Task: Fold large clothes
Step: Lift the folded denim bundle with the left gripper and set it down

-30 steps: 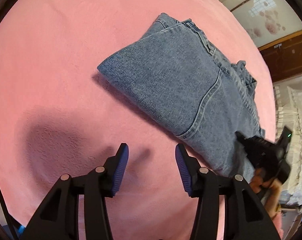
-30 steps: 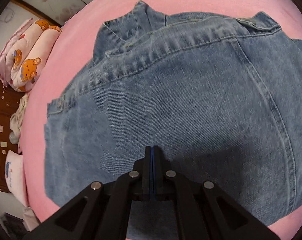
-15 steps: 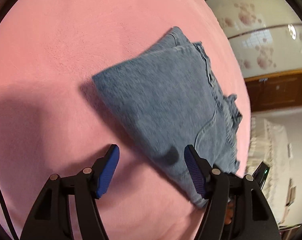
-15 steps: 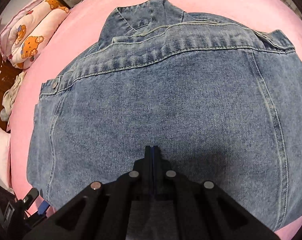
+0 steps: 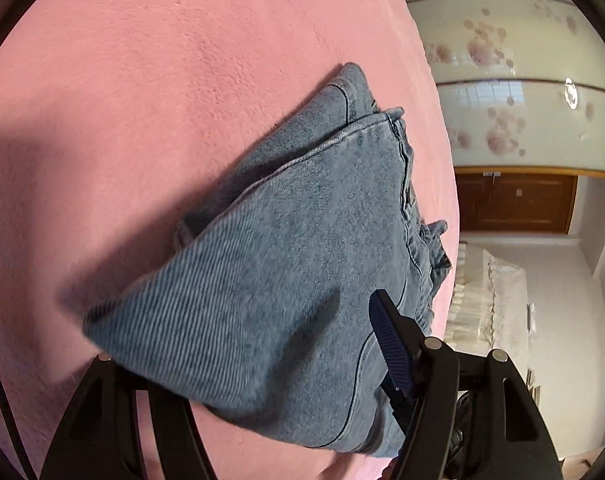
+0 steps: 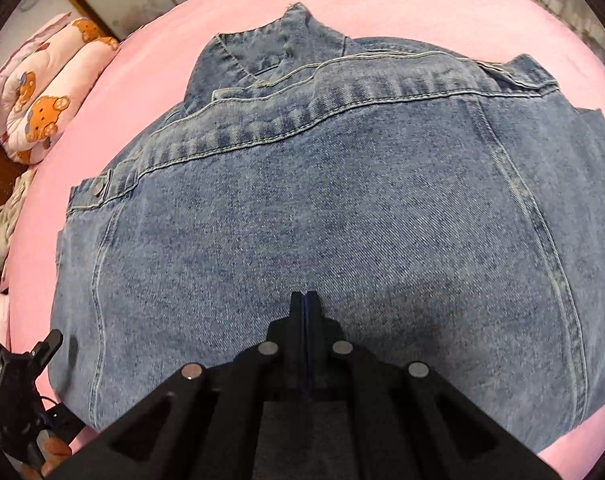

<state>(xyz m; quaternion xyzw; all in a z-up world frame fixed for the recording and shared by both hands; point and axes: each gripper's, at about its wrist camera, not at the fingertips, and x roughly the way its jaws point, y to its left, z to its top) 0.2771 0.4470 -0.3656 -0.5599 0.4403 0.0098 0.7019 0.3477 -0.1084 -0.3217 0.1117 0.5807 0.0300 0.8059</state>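
The folded denim jacket [image 6: 334,216] lies on the pink bed [image 5: 150,92]. The left gripper [image 5: 246,344] has its jaws wide apart, having just been opening. A corner of the jacket sits between them: one blue pad [image 5: 390,344] shows above the cloth, while the other finger is hidden under the corner. I cannot tell whether either one touches the cloth. The right gripper [image 6: 305,300] is fully closed with nothing between its fingers, and its tip stands over the middle of the jacket.
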